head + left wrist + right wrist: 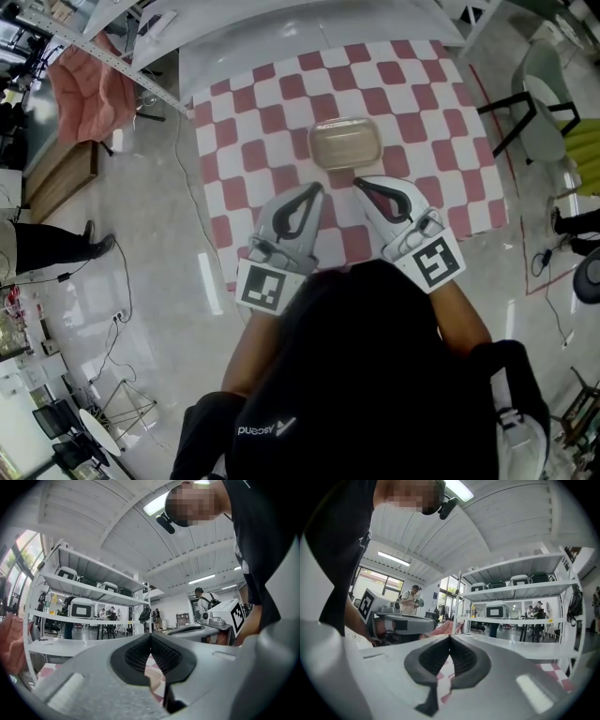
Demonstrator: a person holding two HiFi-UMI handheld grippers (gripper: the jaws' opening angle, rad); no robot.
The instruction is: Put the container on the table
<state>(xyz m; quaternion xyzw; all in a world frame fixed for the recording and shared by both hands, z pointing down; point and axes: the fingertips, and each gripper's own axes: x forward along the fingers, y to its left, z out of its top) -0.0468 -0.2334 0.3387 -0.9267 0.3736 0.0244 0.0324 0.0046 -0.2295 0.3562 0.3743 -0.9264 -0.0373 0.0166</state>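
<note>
A beige lidded container (345, 143) lies on the table (441, 122), which is covered with a red-and-white checked cloth. Both grippers point at the container's near side from just short of it, not touching. My left gripper (319, 188) has its jaws pressed together with nothing between them; in the left gripper view its black pads (140, 654) meet at the tip. My right gripper (357, 183) is likewise shut and empty, its pads (461, 656) closed on each other. Each gripper view shows the other gripper beside it.
A metal rack with a pink cloth (89, 89) stands at the upper left. A chair (542, 98) stands right of the table. Someone's legs (52, 247) and cables are on the floor at left. White shelving (89, 585) with equipment fills the background.
</note>
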